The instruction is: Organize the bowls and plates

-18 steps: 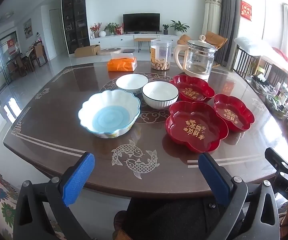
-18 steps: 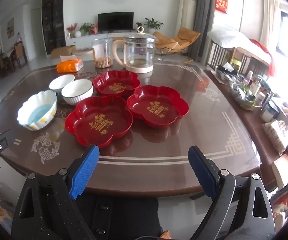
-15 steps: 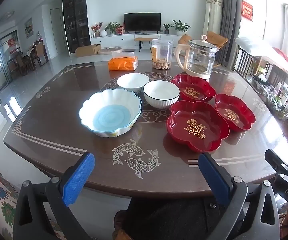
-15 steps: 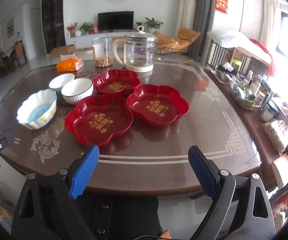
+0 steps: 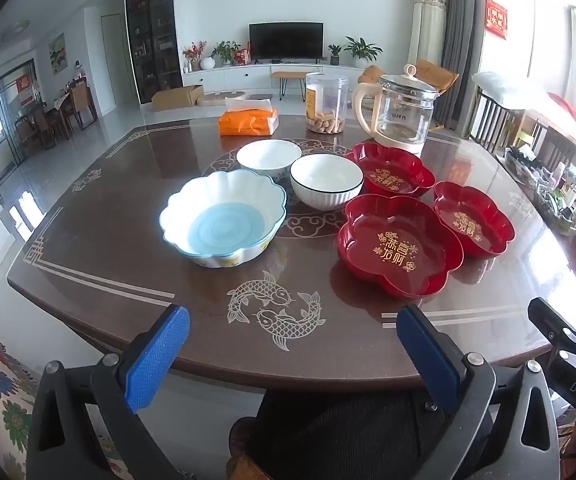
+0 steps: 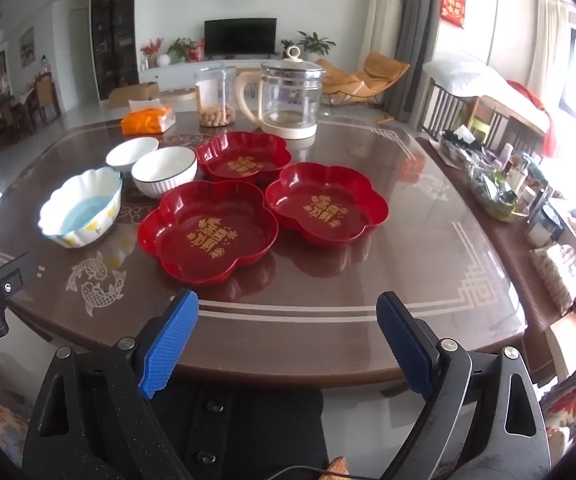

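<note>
Both tongs hang over the near edge of the brown table (image 5: 128, 248), jaws spread wide with nothing between them. Left gripper (image 5: 292, 344) points down toward the fish pattern inlaid in the tabletop; right gripper (image 6: 286, 332) points at the pale border line, just short of the dishes.

On the left side of the table sits a scalloped bowl with a blue inside (image 5: 223, 218). Behind it stand two white bowls, the far white bowl (image 5: 269, 157) and the dark-rimmed white bowl (image 5: 326, 181), close together and possibly touching. To the right lie three red flower-shaped plates with gold lettering: the near red plate (image 6: 208, 231), the right red plate (image 6: 326, 203) just beside it, and the far red plate (image 6: 243, 157) behind them. Their rims look close, though whether they touch is hard to tell.

Along the far edge stand an orange tissue pack (image 5: 248, 123), a clear jar (image 5: 326, 103) and a glass kettle (image 6: 288, 98).
</note>
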Tool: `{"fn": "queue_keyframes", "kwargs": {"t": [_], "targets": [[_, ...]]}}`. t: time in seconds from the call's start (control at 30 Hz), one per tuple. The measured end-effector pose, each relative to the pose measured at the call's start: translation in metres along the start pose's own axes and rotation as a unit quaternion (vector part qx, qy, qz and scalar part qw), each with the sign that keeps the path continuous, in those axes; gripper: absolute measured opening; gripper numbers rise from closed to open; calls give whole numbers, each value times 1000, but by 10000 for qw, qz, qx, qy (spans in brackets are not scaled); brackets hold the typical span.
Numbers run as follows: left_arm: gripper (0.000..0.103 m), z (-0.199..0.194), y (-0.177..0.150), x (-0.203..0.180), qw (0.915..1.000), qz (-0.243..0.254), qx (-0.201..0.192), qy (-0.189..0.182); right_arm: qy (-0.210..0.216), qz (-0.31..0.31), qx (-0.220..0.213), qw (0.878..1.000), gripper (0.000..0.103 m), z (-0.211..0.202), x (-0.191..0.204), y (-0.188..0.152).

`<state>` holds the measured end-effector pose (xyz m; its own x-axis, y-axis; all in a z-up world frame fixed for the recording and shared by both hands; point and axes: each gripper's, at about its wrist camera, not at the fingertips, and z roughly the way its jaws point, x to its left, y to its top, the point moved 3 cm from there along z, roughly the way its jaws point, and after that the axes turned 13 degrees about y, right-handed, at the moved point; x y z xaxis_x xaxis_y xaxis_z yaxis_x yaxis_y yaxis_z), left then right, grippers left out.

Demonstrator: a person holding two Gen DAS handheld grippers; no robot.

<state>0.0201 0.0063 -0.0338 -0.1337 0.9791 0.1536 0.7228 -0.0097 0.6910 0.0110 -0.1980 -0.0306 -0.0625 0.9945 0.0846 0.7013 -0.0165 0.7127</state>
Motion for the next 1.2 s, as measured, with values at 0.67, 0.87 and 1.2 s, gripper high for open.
{"fn": "queue_keyframes", "kwargs": {"t": [0.67, 0.87, 1.2], "targets": [[103, 1, -4, 0, 10000, 5, 35, -14, 28, -24, 35, 10000, 92, 2, 4, -4], [103, 0, -5, -1, 10000, 14, 33, -24, 40, -23, 45, 10000, 92, 1, 6, -4], [103, -3, -6, -1, 10000, 3, 54, -38, 68, -45, 67, 9999, 92, 1, 7, -6]]}}
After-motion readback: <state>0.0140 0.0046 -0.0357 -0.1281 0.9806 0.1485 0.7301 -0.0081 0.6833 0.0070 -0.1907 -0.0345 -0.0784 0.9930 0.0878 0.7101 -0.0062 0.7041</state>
